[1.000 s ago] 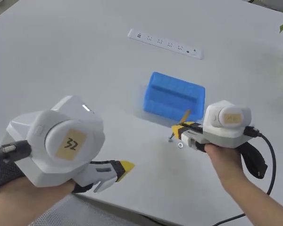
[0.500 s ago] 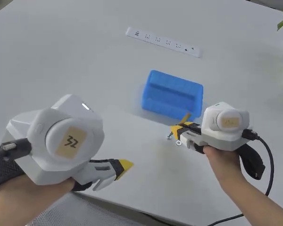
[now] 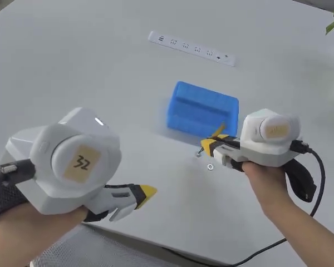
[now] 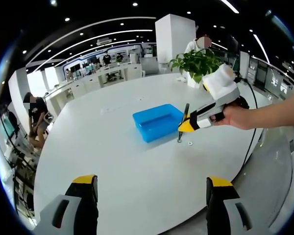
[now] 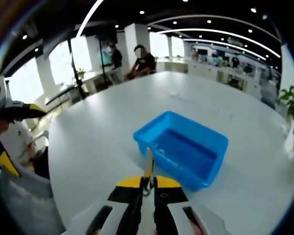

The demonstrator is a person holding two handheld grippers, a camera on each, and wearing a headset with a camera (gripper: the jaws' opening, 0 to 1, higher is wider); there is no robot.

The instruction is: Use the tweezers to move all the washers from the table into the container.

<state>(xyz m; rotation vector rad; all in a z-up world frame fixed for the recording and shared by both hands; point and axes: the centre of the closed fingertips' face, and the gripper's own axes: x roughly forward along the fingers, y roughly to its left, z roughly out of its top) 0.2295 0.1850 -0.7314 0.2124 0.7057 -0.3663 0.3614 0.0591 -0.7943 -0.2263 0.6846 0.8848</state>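
**Status: Tweezers Beside Washer**

Left gripper: jaws spread wide, held above the near edge of the table. Right gripper: jaws clamped on the tweezers, tips angled down. One washer lies on the table just beside the tips. The blue container stands just behind, with a power strip beyond it.

Left gripper hovers near left, jaws wide apart. Right gripper, farther right, grips tweezers between closed jaws.
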